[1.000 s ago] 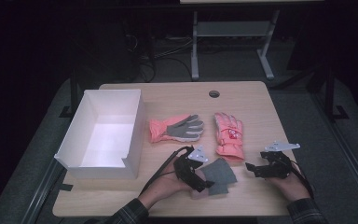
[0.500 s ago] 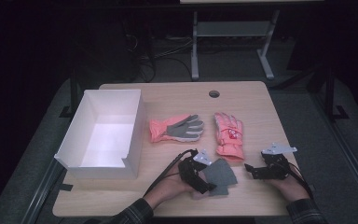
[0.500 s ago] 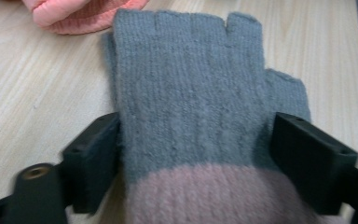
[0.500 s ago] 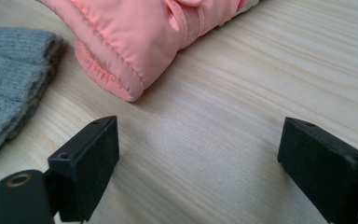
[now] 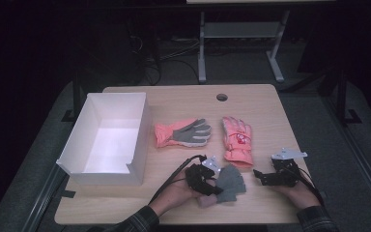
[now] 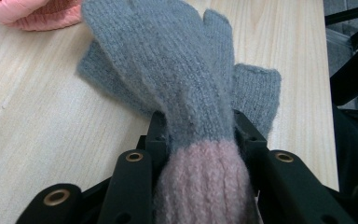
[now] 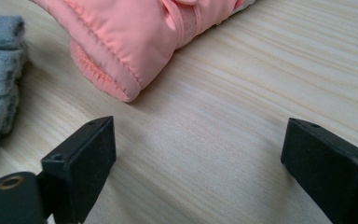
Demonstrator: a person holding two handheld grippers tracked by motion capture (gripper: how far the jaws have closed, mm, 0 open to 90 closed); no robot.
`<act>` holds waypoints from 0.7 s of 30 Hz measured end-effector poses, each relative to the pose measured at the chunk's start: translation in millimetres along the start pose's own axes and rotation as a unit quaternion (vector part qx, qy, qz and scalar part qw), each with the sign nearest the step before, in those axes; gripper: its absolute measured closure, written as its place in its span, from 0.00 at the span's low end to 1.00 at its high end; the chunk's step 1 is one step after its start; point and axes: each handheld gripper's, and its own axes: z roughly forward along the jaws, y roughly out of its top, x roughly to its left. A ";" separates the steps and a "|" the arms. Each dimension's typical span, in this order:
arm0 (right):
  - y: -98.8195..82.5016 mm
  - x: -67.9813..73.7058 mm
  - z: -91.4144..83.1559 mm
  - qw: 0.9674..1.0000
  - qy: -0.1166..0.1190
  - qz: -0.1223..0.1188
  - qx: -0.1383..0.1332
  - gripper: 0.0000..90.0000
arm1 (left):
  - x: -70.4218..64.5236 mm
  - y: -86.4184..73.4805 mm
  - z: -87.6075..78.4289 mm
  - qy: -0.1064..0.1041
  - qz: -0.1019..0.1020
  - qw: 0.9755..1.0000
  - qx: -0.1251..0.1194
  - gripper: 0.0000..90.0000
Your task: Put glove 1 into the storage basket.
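A grey knit glove (image 5: 232,181) with a pink cuff lies near the table's front edge, over a second grey glove (image 6: 261,88). My left gripper (image 5: 212,186) has just been closing, and its jaws now press on both sides of the glove (image 6: 177,84) just above the cuff. My right gripper (image 5: 260,175) rests to the right, open. It has just opened a little wider, and between its jaws (image 7: 198,149) there is just bare wood. A pink ski glove (image 5: 236,140) lies just beyond it, its cuff (image 7: 135,37) towards me.
An orange glove with a grey palm (image 5: 183,133) lies mid-table. A white open box (image 5: 106,169) stands at the left. A cable hole (image 5: 221,97) is near the far edge. Bare wood lies to the right of the pink ski glove.
The left gripper's jaws have drawn in around the grey glove's cuff end. Both hands have stayed where they were.
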 end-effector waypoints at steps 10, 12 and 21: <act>-0.1 0.0 -0.1 1.000 -0.002 0.000 0.001 0.10 | -0.4 7.1 -13.9 -0.009 -0.004 1.000 0.000 0.75; -0.1 0.0 -0.1 1.000 -0.003 0.001 0.001 0.10 | -0.5 9.0 -19.2 -0.011 -0.006 1.000 -0.003 0.75; -0.1 0.3 -0.1 1.000 -0.004 0.004 0.002 0.09 | 3.9 15.8 -57.9 0.005 -0.032 0.999 -0.025 0.75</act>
